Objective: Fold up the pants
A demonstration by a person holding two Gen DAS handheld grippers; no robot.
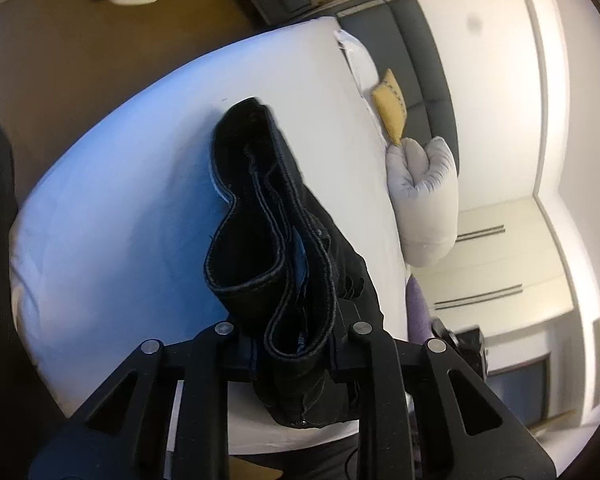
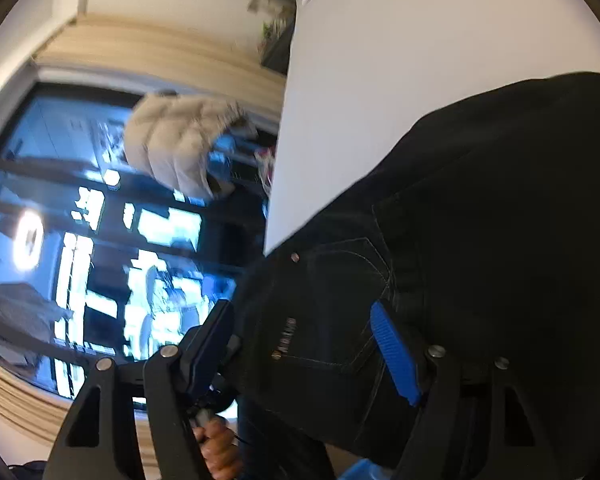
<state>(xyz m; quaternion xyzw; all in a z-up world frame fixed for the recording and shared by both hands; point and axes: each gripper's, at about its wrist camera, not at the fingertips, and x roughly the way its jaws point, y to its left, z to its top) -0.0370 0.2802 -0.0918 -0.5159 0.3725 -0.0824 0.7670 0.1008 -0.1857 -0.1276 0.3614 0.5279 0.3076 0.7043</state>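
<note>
The pants are black jeans. In the left wrist view their bunched leg hems (image 1: pixel 268 216) rise from between the fingers, above a white bed (image 1: pixel 120 216). My left gripper (image 1: pixel 296 344) is shut on that bundle of fabric. In the right wrist view the seat of the pants (image 2: pixel 480 208), with a back pocket and rivet, fills the right side over the bed (image 2: pixel 380 80). My right gripper (image 2: pixel 304 344) has the pants between its blue pads (image 2: pixel 392 352), which stand fairly wide apart around the thick fabric.
A grey rolled duvet (image 1: pixel 424 196), a yellow cushion (image 1: pixel 390 110) and a white pillow (image 1: pixel 356 56) lie along the bed's far side by a dark headboard (image 1: pixel 424 60). A window (image 2: pixel 100 240) and a beige puffer jacket (image 2: pixel 176 140) show beyond the bed's edge.
</note>
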